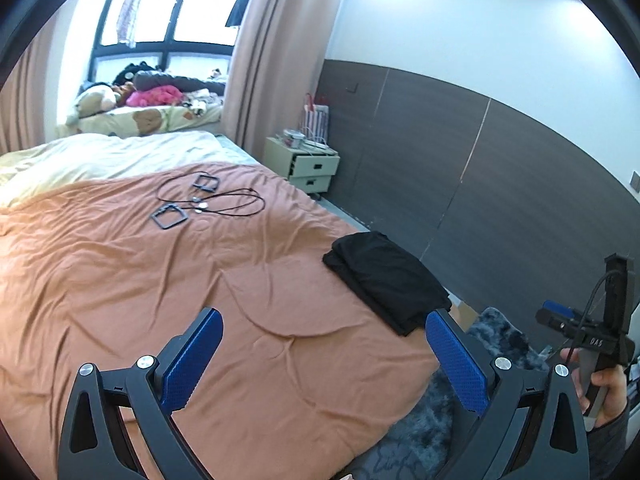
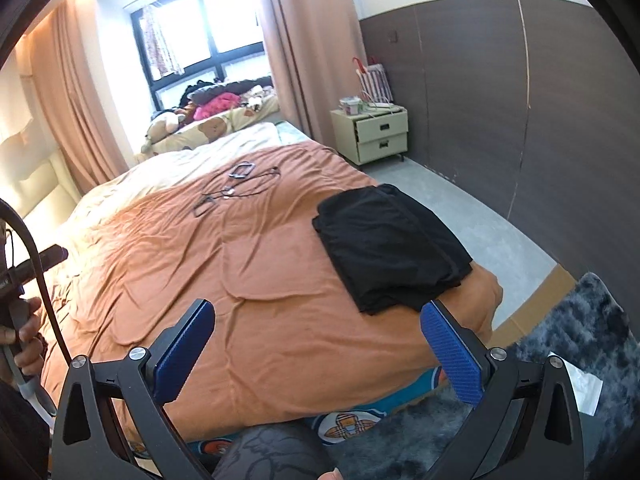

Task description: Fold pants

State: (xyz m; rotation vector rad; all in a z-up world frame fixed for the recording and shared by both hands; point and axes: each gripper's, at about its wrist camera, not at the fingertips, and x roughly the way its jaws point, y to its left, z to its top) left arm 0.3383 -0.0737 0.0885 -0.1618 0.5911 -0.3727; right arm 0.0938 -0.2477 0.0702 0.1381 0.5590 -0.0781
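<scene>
Orange bedspread [image 1: 160, 288] under spread, empty left gripper [image 1: 324, 354]; further right, black pants [image 2: 388, 244] already folded at the bed's right edge, near right gripper [image 2: 318, 344] splayed and holding nothing. Best only squared up, corners pressed flat. Layers within the fold unreadable; far hem lost in black

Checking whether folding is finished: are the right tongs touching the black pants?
Apart. The right wrist view shows the right tongs open over bare orange blanket, with the folded black pants lying beyond them.
</scene>
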